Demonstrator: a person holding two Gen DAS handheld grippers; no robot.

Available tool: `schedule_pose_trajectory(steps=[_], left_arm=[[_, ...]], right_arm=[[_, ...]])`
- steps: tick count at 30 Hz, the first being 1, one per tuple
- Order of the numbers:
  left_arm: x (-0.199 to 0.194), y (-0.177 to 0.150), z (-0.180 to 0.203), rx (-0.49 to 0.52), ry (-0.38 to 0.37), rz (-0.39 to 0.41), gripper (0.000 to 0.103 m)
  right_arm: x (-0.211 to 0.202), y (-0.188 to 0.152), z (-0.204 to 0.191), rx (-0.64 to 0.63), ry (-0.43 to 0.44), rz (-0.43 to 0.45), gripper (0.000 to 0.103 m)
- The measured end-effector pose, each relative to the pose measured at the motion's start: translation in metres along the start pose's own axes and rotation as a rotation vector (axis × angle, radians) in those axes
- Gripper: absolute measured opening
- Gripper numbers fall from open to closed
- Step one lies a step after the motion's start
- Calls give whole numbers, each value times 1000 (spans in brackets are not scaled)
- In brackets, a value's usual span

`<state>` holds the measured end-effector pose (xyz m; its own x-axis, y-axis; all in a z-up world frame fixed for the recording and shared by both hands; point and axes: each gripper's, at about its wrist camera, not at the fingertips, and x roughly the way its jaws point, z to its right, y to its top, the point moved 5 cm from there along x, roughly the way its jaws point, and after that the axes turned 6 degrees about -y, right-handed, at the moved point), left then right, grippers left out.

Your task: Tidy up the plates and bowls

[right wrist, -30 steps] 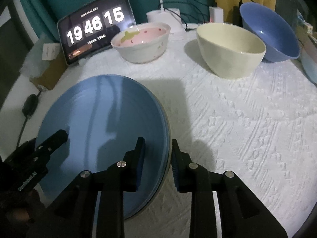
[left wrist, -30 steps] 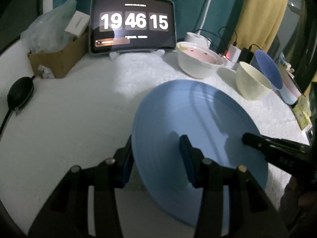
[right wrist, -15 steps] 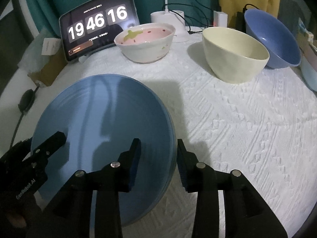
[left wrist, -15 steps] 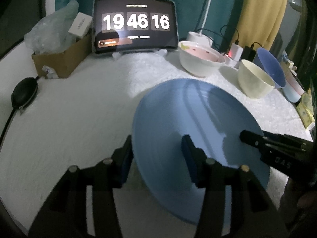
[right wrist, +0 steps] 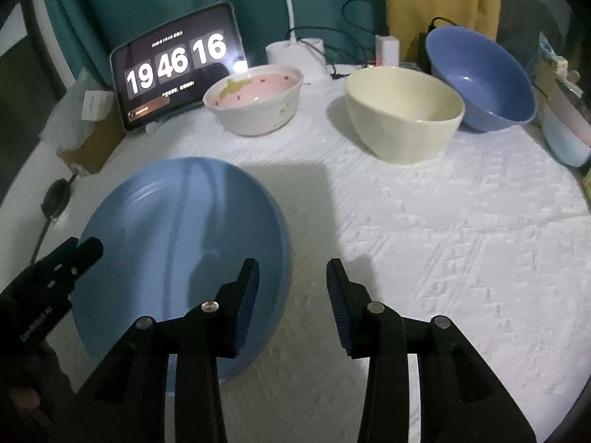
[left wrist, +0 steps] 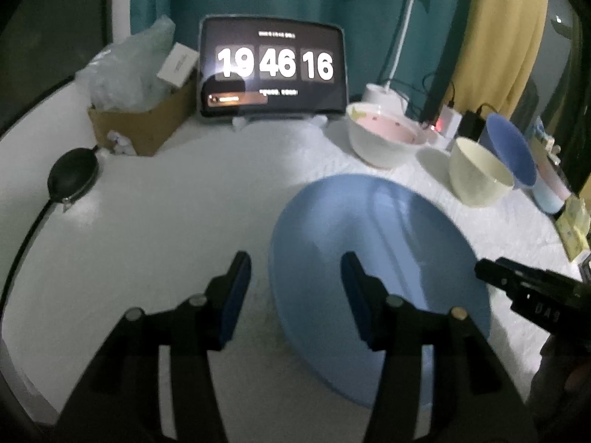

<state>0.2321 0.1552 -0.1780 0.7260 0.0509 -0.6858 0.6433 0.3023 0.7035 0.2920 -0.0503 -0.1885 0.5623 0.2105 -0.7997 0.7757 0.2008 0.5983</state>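
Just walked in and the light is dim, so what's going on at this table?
A person is sorting dishes with a claw in each hand. The blue plate lies flat on the white tablecloth. The left claw and the right claw both stand open, straddling opposite rims without gripping. The pink-lined bowl, cream bowl and blue bowl wait behind.

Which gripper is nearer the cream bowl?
Right. The right gripper straddles the blue plate's edge facing the cream bowl; the left gripper straddles the plate's opposite edge, farther away.
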Motion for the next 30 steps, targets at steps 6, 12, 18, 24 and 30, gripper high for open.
schedule_pose_trajectory(steps=[6, 12, 18, 24, 30], left_arm=[[-13, 6, 20, 23, -29, 31, 52], [-14, 7, 51, 53, -76, 17, 52], [-12, 4, 79, 71, -102, -7, 57], [-8, 0, 108, 107, -124, -31, 63], [-4, -3, 140, 156, -153, -52, 63]], right_arm=[[-16, 1, 20, 25, -4, 29, 40], [-28, 0, 45, 62, -12, 53, 40], [-37, -4, 70, 90, -18, 69, 40], [-42, -9, 93, 116, -25, 81, 40], [-48, -13, 121, 141, -43, 91, 40]])
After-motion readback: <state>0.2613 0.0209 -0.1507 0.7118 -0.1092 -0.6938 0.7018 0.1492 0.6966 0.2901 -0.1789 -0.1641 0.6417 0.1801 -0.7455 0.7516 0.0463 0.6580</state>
